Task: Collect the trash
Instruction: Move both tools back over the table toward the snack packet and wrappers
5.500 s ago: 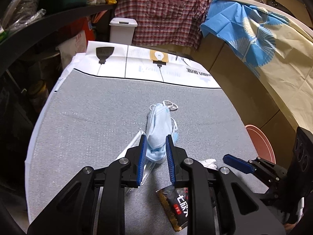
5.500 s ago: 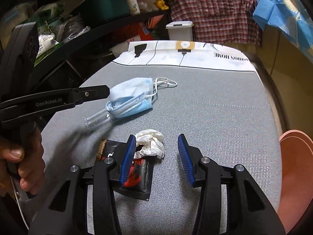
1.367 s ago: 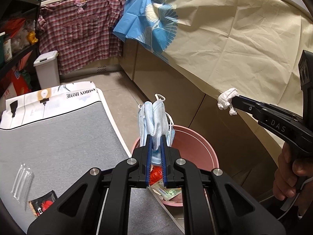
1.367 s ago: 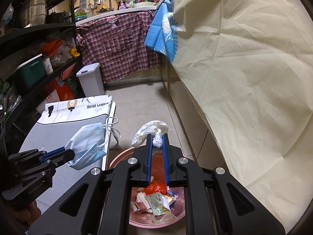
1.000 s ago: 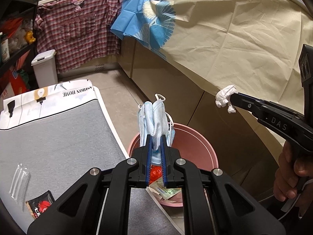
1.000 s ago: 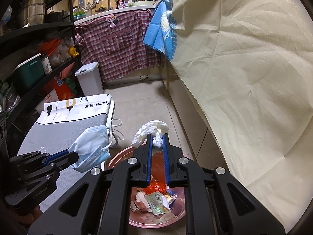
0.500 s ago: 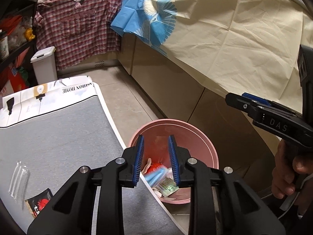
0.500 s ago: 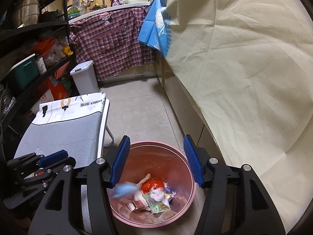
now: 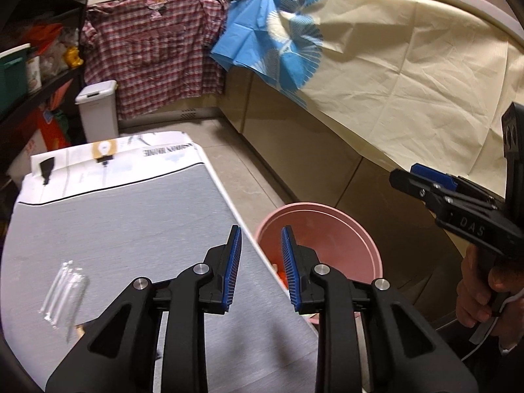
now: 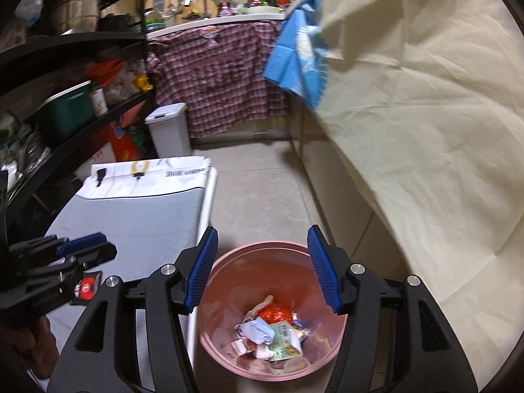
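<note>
- Both loads have dropped since a second ago: the face mask [image 10: 256, 331] and the white tissue [image 10: 263, 353] no longer sit between any jaws and now lie in the pink bin [image 10: 229, 357] among wrappers.
- Right gripper [image 10: 262, 262] hangs directly above the bin, its jaws spread wide and holding nothing; the mask lies below and between them, and the tissue appears to lie just beside it.
- Left gripper [image 9: 260, 263] has its jaws parted and empty too. It has swung back from over the bin, so that its jaws now straddle the edge of the grey surface [image 9: 108, 226], with the bin [image 9: 360, 239] just off to their right.
- Two pieces remain on the surface, unmoved from before: a clear plastic sleeve [image 9: 62, 294], well to the left of the left jaws, and a dark snack packet [image 10: 85, 286] with a red mark, seen in the right wrist view behind the left gripper's body.
- Judging by this, the drop is done for this pair of items and the task is roughly half finished; the next step is likely a return to the surface for the sleeve and packet.
- The sleeve looks thin and flat, so it may slip from a loose pinch.
</note>
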The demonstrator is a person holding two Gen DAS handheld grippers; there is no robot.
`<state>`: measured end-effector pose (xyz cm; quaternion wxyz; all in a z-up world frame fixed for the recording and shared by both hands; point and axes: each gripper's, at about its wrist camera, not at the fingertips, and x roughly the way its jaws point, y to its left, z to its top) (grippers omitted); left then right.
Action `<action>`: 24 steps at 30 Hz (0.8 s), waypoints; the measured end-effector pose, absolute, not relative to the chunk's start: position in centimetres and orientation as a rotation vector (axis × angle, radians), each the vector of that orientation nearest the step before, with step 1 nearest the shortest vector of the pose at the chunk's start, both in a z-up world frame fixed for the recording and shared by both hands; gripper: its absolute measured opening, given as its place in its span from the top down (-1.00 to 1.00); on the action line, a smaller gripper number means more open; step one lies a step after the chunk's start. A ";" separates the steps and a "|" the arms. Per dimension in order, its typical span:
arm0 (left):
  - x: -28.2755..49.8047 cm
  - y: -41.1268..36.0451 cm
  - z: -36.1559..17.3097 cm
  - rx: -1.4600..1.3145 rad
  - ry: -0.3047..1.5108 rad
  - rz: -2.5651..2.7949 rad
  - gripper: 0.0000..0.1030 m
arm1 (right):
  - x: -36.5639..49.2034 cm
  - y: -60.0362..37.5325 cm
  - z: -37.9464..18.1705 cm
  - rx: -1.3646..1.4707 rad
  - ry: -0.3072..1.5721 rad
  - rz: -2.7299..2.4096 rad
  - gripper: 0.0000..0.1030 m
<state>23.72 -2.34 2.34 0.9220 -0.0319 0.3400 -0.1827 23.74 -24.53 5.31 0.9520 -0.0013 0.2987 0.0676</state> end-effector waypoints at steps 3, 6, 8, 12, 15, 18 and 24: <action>23.2 -0.7 2.7 -0.070 0.690 -0.353 0.50 | 23.2 -23.0 5.3 -0.029 0.596 0.173 -0.11; 22.5 1.5 2.9 -0.075 0.682 -0.327 0.50 | 22.6 -21.2 5.2 -0.046 0.587 0.216 -0.11; 22.0 3.1 3.0 -0.080 0.681 -0.304 0.50 | 22.1 -20.1 5.1 -0.040 0.584 0.247 -0.11; 21.2 6.4 3.0 -0.088 0.680 -0.254 0.50 | 21.7 -18.0 4.2 0.014 0.602 0.304 -0.11; 20.3 9.5 3.2 -0.105 0.676 -0.209 0.50 | 21.1 -15.9 3.4 0.040 0.607 0.349 -0.11; 19.5 12.4 3.3 -0.123 0.671 -0.161 0.51 | 20.6 -13.5 2.5 0.042 0.612 0.388 -0.11; 18.4 17.5 3.1 -0.169 0.672 -0.068 0.51 | 20.0 -8.5 0.2 0.025 0.655 0.481 -0.11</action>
